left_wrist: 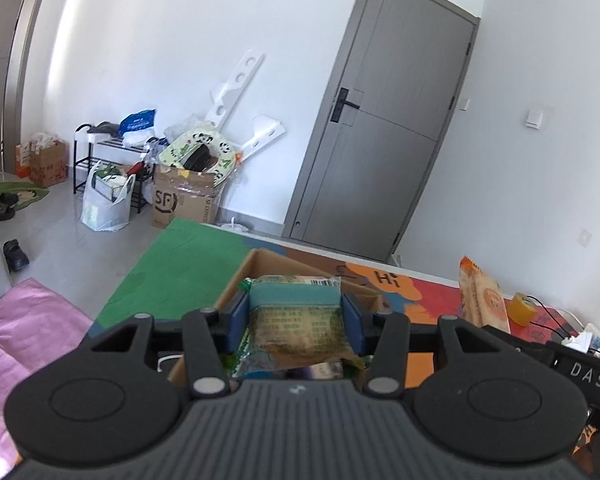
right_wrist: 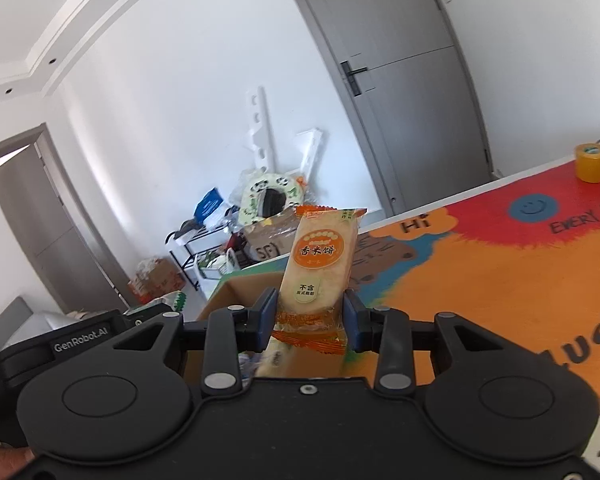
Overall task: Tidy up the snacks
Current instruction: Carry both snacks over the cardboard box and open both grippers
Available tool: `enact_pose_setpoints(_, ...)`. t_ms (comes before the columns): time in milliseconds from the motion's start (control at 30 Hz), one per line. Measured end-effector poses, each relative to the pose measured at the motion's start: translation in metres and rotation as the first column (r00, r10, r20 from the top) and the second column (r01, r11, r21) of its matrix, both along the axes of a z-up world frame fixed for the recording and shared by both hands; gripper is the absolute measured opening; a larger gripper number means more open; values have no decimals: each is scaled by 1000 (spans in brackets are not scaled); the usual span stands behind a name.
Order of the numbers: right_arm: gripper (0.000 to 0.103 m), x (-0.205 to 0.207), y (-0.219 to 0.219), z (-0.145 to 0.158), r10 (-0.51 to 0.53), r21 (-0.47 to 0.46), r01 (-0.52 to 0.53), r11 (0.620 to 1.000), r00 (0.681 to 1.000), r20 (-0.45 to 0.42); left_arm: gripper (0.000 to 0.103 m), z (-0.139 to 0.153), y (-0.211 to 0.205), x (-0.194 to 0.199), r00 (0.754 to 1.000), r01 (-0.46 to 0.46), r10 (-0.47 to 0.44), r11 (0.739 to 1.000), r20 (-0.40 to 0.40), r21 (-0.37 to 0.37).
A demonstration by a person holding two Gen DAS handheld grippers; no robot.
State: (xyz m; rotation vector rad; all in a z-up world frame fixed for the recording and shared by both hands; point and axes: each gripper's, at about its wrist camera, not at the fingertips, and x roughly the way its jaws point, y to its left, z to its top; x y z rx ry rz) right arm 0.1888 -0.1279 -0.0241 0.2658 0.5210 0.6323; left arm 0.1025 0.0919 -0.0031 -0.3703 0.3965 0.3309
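A yellow tape roll [right_wrist: 591, 162] sits on the colourful mat [right_wrist: 480, 280].

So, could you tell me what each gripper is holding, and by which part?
Left gripper: green snack packet, gripped across its middle. Right gripper: orange rice-cracker packet, gripped near its lower end.

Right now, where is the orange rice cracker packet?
The orange rice cracker packet stands upright, pinched in the right gripper, above the colourful table mat and beside the cardboard box.
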Motion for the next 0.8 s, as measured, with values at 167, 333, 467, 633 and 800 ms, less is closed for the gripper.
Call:
enact_pose_setpoints(167,36,4,22,-3,25,-29,-25,999,1000,-3,48,-18,18,5,1000,2,-3,999,-31,-37)
enact_pose_setpoints(333,36,0,38,-9,36,-51,-36,998,999,-9,52,-25,29,11,998,-10,7,999,-70,-49)
enact_pose_setpoints(467,36,2,48,-10,40,-61,-41,997,999,-18,65,-28,36,5,998,-5,0,997,-63,-74)
enact_pose_setpoints(633,36,1,59,-12,61,-68,-62,996,998,-27,68,-23,42,-4,998,-20,16,997,-53,-68)
enact_pose_setpoints(800,36,-4,71,-15,90,-81,-93,992,995,-32,72,-25,49,-9,997,-33,28,996,-66,-80)
